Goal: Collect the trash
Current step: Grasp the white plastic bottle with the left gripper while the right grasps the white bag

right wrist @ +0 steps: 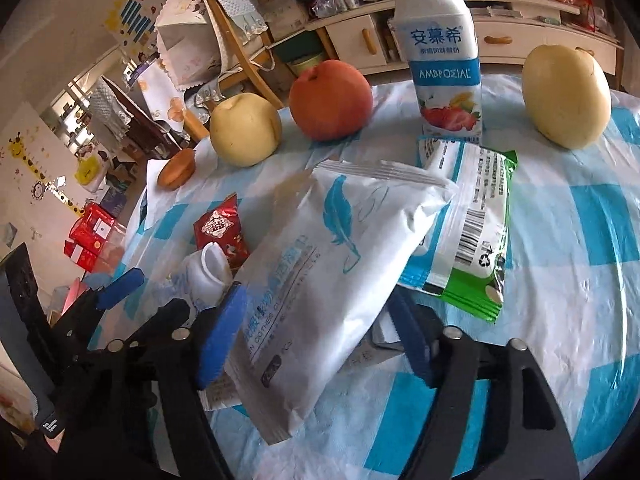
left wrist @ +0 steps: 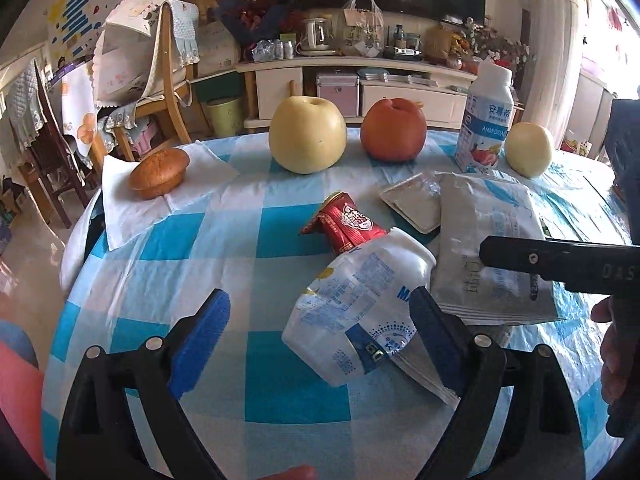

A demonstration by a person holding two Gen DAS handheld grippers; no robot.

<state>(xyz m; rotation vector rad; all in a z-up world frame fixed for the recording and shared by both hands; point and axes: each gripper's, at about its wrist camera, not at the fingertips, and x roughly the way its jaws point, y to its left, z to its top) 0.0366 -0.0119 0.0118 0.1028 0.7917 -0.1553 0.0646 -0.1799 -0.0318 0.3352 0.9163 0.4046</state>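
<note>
The left claw (left wrist: 316,336) stands wide over the blue-checked bench (left wrist: 280,232), holding nothing; a toppled white plastic bottle (left wrist: 360,300) lies against its right pad. The right claw (right wrist: 316,336) straddles a white wipes pouch with a blue feather (right wrist: 320,248), grip uncertain.

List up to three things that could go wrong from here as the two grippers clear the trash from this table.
1. The right gripper straddles only the white pouch's near end; the limp pouch may sag or slip.
2. Lifting it could drag the green packet tucked under it.
3. The left gripper is open around the tipped bottle, which could roll into the red wrapper.
</note>
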